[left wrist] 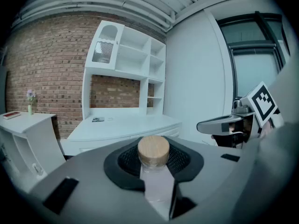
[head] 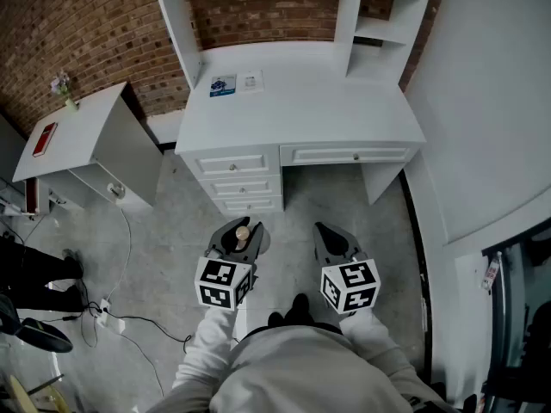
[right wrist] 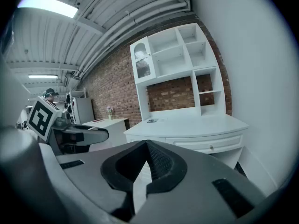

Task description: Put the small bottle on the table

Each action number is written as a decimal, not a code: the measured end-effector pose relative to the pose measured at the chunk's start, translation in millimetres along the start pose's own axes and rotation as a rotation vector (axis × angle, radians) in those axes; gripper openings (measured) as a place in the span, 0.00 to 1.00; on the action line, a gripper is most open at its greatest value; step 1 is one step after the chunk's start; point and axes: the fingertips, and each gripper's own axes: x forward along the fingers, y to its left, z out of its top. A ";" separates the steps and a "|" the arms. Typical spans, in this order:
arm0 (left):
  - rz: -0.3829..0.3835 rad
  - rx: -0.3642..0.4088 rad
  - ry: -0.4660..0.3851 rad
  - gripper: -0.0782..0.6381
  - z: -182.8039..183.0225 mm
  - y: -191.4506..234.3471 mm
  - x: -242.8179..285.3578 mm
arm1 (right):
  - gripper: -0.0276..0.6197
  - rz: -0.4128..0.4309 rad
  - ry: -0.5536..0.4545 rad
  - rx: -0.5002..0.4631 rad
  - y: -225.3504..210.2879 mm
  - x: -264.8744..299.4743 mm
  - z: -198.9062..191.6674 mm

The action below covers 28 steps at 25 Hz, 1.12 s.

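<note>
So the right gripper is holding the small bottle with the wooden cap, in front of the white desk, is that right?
Not quite. It is the left gripper that holds the small bottle with the wooden cap; the left gripper view shows it clamped between the jaws. The right gripper has its jaws together, empty. The white desk does stand ahead.

Head view: from above, steeply down, counter (head: 310, 101) ahead. Both gripper views: low, roughly level, facing the counter from well back, right one seemingly angled leftward. All three share counter and brick wall (head: 86, 33).
</note>
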 end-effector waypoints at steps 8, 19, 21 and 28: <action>0.019 -0.009 0.007 0.28 8.5 -0.5 19.7 | 0.09 0.011 -0.014 0.027 -21.1 5.7 7.2; 0.065 -0.016 0.007 0.28 13.8 7.3 39.6 | 0.09 -0.005 -0.040 0.046 -48.7 10.7 12.1; 0.063 -0.016 0.013 0.28 16.2 8.7 45.4 | 0.09 -0.009 -0.041 0.044 -53.1 13.1 14.9; 0.061 -0.030 0.025 0.28 23.7 31.8 82.3 | 0.09 -0.025 -0.043 0.052 -77.8 43.4 25.6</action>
